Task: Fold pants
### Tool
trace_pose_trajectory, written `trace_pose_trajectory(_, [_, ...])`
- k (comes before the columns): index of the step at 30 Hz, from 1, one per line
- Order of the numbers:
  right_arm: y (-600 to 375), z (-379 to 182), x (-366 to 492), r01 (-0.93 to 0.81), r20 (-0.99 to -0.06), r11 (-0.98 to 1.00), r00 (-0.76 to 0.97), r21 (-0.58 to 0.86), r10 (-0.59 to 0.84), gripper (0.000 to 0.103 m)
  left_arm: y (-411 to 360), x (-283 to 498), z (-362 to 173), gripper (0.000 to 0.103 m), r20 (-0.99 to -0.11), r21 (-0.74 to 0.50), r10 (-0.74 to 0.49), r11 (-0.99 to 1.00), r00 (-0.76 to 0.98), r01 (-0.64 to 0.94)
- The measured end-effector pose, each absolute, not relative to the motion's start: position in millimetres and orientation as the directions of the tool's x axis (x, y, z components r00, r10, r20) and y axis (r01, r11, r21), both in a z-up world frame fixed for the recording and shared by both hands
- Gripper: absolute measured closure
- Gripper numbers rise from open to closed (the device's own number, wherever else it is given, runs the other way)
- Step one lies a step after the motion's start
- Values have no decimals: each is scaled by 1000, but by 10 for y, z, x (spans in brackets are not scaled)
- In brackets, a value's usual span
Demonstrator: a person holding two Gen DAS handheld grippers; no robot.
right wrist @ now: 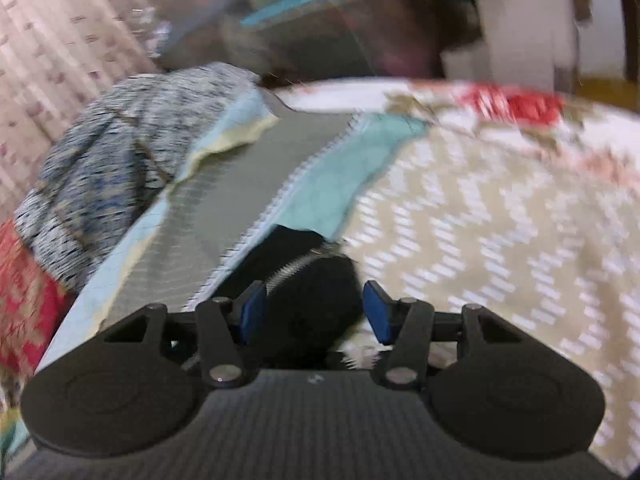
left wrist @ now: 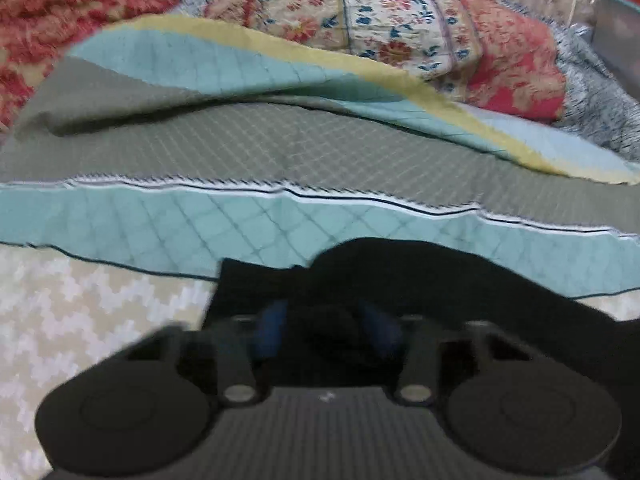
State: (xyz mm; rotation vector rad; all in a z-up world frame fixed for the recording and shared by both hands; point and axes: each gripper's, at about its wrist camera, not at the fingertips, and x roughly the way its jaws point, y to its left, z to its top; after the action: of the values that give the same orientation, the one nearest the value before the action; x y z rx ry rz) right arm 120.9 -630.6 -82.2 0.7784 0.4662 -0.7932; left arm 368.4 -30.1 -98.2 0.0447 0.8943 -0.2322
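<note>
While both views are blurred, the black pants (left wrist: 420, 276) are seen bunched on the bed cover (left wrist: 80, 320). Fabric is pinched by the left gripper (left wrist: 328, 328). The right gripper (right wrist: 314, 312) is spread, zipper (right wrist: 296, 268) between its pads, right pad clear.

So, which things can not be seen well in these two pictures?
- Black pants: left wrist view, mostly hidden behind the left gripper; shape unclear.
- Pants in the right wrist view: only a bunched part with a zipper shows between the right gripper pads.
- Shelf things: right wrist view, blurred.
</note>
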Motion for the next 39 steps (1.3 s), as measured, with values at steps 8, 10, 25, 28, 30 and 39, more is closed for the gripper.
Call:
trace_pose_trajectory(8, [-6314,-834,1242,733,-552,426,680,530,-482,91,354,3401,-347,96,-638,-235,-222,968,738,88])
trace_pose_trajectory(10, [-6200,-561,1103,675,-448,497,736,545,-507,91,660,3247,-134,96,-575,-306,-224,951,787,47])
trace_pose_trajectory(25, [-5916,142,2305,617,-379,642,786,455,-488,86,1355,3637,-274,96,-514,-527,-142,831,846,-181])
trace_pose_trajectory(28, [-5917,67,2529,613,-427,642,787,461,-445,75,1272,3748,-325,96,-530,-503,-73,829,845,-244])
trace_pose_trajectory(30, [-5830,55,2423,591,-407,661,804,462,-434,65,1306,3678,-323,91,-529,-497,-90,839,844,-222])
trace_pose_trajectory(39, [-5915,-153,1145,619,-465,706,765,344,-444,57,1272,2701,-419,51,-641,-350,-227,937,733,-17])
